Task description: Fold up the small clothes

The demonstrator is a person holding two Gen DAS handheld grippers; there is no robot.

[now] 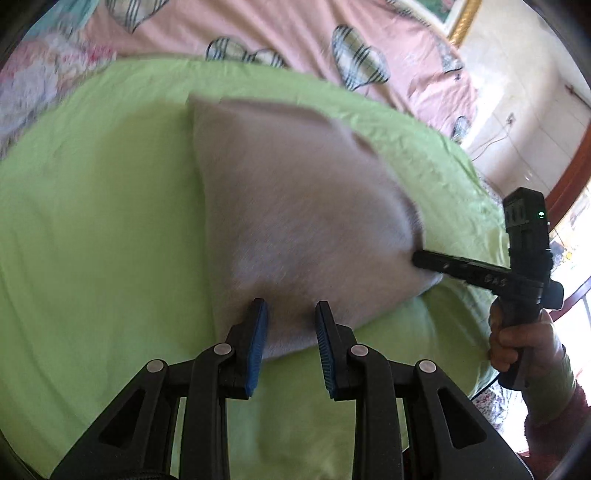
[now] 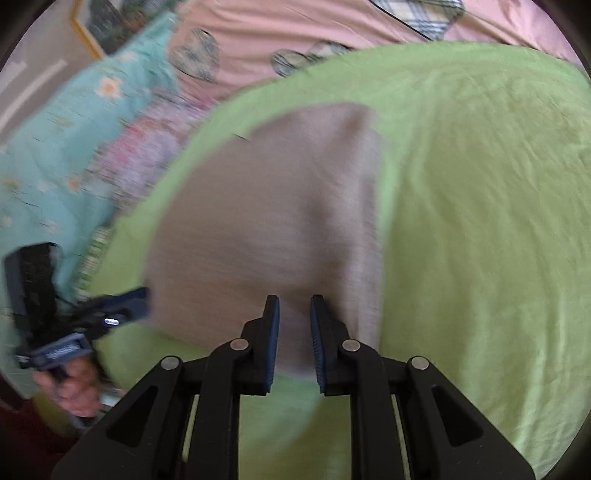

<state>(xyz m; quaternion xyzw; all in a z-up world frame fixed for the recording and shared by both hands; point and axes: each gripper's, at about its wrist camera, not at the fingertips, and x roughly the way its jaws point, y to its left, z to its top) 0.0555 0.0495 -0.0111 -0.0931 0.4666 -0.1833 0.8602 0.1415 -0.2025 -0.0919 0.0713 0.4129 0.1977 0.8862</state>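
The small pale garment (image 1: 295, 206) is a soft, matt knit cloth with a faintly fuzzy face, lying on a smooth, lightly creased lime-green sheet (image 1: 92, 221) of matt woven cloth. The left gripper (image 1: 291, 332) is matt black plastic with ribbed blue rubbery pads (image 1: 258, 343) and dull metal pins. Behind, a gilded glossy frame (image 1: 463, 20) borders pink printed cotton bedding (image 1: 295, 29).
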